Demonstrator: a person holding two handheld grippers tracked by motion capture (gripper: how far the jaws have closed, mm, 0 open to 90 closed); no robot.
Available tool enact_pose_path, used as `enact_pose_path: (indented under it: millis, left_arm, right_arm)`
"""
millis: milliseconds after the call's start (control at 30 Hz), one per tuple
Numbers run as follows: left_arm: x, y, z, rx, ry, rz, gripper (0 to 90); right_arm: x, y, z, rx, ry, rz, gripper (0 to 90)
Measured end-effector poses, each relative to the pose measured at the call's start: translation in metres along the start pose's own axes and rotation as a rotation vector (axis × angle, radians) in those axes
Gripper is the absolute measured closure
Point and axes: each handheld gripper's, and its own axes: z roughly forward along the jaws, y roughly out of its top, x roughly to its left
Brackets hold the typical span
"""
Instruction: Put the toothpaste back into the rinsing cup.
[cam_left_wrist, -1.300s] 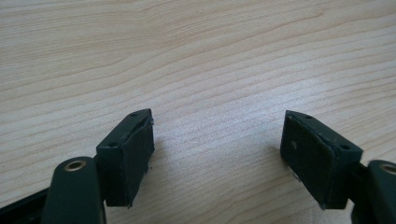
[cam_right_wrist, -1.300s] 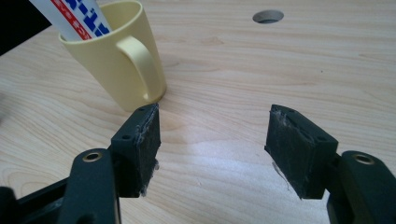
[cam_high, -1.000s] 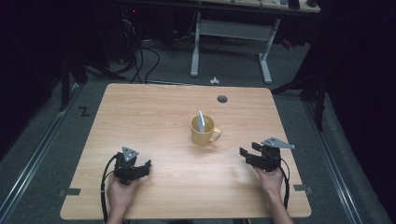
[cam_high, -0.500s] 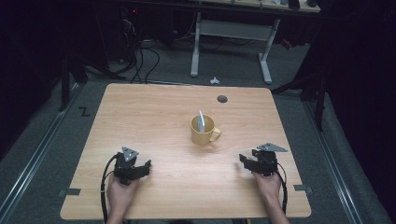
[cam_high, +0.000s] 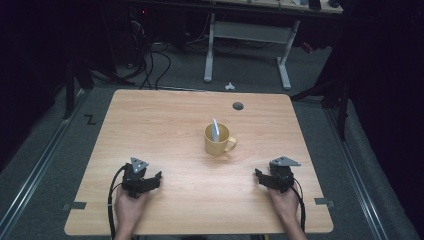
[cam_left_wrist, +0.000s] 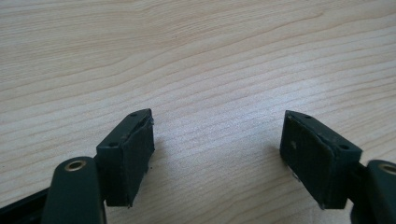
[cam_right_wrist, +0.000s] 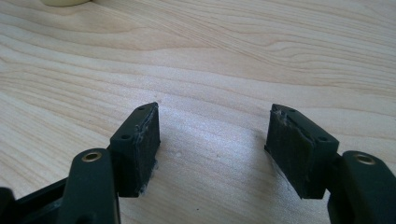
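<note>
Right gripper (cam_high: 264, 178): lower than a second ago, when it hung tilted above the worktop; now close over the wood near the front right edge; jaws apart, nothing between them, bare grain in the gap in the right gripper view (cam_right_wrist: 212, 140); released, holding nothing; the gap has widened a touch in the last half second.
Left gripper (cam_high: 150, 180): same place as in the earlier frames, near the front left edge; jaws wide apart over bare wood in the left gripper view (cam_left_wrist: 217, 144); released, holding nothing.
Hands: one behind each gripper, forearms coming in from the near edge; right hand (cam_high: 286, 202); left hand (cam_high: 129, 210).
Mug (cam_high: 217, 140): yellow, upright, mouth up, unmoved since the earlier frames; ahead of both grippers and between them, nearer the right gripper; well apart from both; its handle juts toward the right gripper's side; its base shows at the upper left edge of the right gripper view (cam_right_wrist: 65, 2).
Spoon (cam_high: 215, 129): pale, standing in the mug, bowl end down inside, handle rising above the rim; long axis near upright, leaning slightly away from the grippers.
Worktop (cam_high: 165, 125): light wood; a dark round hole (cam_high: 238, 106) beyond the mug, far from both grippers.
</note>
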Motion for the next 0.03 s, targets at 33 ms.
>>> enact_pose_path:
  millis: [33]
  left_arm:
    - [0.0000,0.0000,0.0000,0.000,0.000,0.000,26.4]
  right_arm:
    - [0.0000,0.0000,0.0000,0.000,0.000,0.000,35.2]
